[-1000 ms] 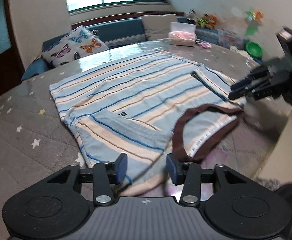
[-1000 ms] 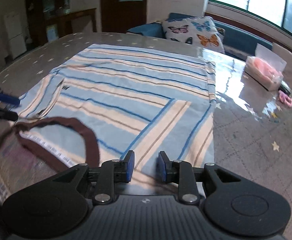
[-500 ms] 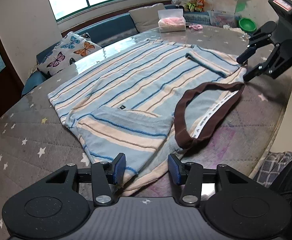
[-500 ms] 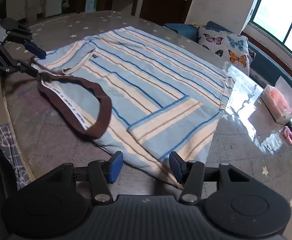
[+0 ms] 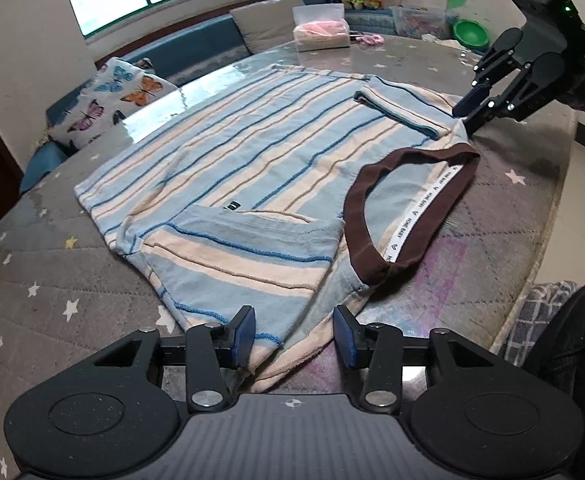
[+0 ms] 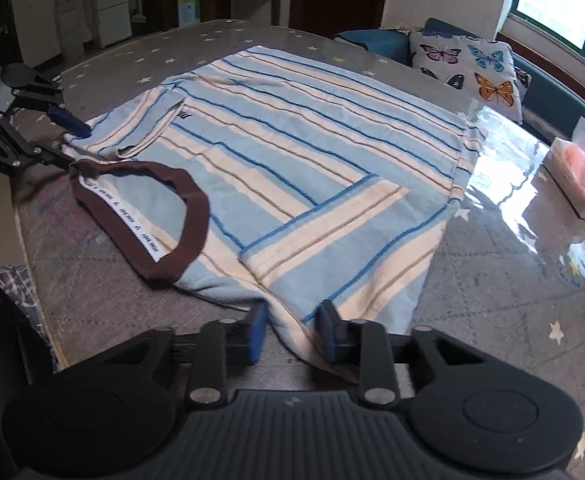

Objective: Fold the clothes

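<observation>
My left gripper half open astride the soft, terry-textured striped shirt shoulder at six o'clock, my right gripper closing around the opposite shoulder, pads not pressing, brown ribbed collar, shirt flat on glossy starred round table.

Black gripper (blue-padded jaws).
</observation>
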Tool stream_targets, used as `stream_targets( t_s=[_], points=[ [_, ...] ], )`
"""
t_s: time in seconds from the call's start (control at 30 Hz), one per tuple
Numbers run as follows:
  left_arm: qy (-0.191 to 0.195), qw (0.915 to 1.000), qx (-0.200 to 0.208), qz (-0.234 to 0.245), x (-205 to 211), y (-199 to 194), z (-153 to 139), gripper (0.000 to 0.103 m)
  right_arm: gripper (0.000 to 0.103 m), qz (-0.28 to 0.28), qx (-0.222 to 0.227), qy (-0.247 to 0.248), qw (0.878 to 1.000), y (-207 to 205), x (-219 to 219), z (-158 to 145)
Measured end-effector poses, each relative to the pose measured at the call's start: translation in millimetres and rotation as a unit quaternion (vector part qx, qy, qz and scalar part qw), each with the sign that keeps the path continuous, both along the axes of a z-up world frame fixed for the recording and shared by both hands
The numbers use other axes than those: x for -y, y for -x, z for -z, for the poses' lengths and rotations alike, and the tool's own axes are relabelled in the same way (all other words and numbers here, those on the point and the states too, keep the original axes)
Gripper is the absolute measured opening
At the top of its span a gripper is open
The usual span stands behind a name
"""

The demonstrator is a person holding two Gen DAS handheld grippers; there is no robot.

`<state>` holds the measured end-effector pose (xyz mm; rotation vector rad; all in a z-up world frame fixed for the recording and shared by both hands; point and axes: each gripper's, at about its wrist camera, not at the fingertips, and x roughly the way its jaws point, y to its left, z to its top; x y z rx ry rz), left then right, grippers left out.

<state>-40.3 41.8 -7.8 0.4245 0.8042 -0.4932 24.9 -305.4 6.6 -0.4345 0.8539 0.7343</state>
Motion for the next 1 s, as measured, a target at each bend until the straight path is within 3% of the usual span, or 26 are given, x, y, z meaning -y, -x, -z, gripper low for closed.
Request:
stream_targets(
  t_s=[0.3,0.5,0.57,0.77,1.0],
  points=[
    [0.004,0.9995,-0.020,0.024,-5.4,-2.7,1.4,0.045,0.023,0.001,0.001,-0.006,1.000,-0.4,4.4,0.1],
    [0.019,0.9993,-0.020,0.024,-3.6,-5.0,2.1,0.012,0.009,0.020,0.011,-0.011,1.000,2.3,0.2,0.6],
    [0.020,0.9996,-0.015,0.016,-2.3,-6.4,2.1,0.008,0.007,0.030,0.015,-0.015,0.999,3.9,-0.4,0.5],
    [0.028,0.9992,0.024,-0.015,-5.7,7.2,-13.5,0.006,0.005,0.047,0.055,-0.033,0.997,21.9,-2.6,-14.4],
    [0.037,0.9958,0.065,-0.054,-20.3,51.1,-47.3,0.006,0.004,0.035,0.084,-0.038,0.995,64.1,-7.8,-42.7]
  ],
)
